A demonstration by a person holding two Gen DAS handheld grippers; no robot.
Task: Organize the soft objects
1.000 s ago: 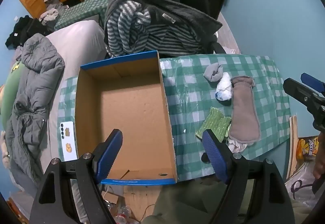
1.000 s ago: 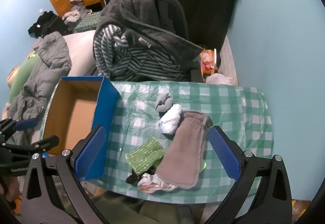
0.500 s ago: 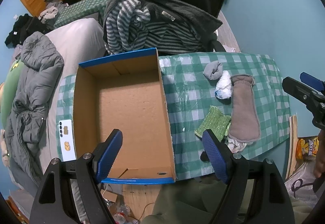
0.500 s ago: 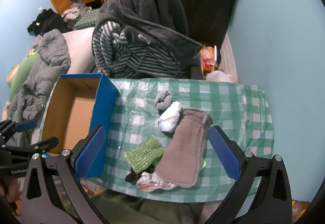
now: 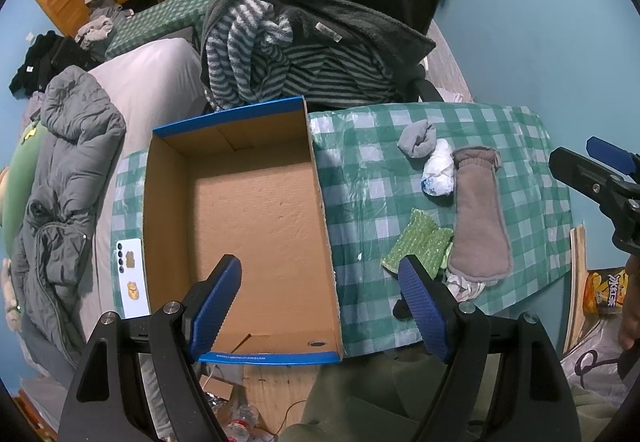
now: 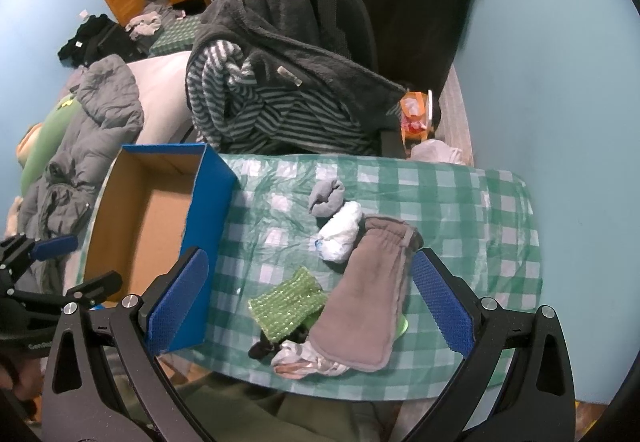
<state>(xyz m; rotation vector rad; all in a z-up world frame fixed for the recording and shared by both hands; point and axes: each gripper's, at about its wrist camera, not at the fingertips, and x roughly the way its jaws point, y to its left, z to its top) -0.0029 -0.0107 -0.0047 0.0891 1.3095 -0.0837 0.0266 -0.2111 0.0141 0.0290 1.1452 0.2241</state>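
An empty blue cardboard box sits at the left of a green checked table. To its right lie a grey rolled sock, a white rolled sock, a long grey-brown mitt, a green knitted cloth, and a striped and a black piece under them. My left gripper is open above the box's near edge. My right gripper is open above the pile, holding nothing.
A chair draped with a dark fleece and striped garment stands behind the table. A bed with a grey jacket is to the left. A phone lies left of the box. Blue wall on the right.
Both views have shifted slightly; the grippers stay open and nothing on the table has moved.
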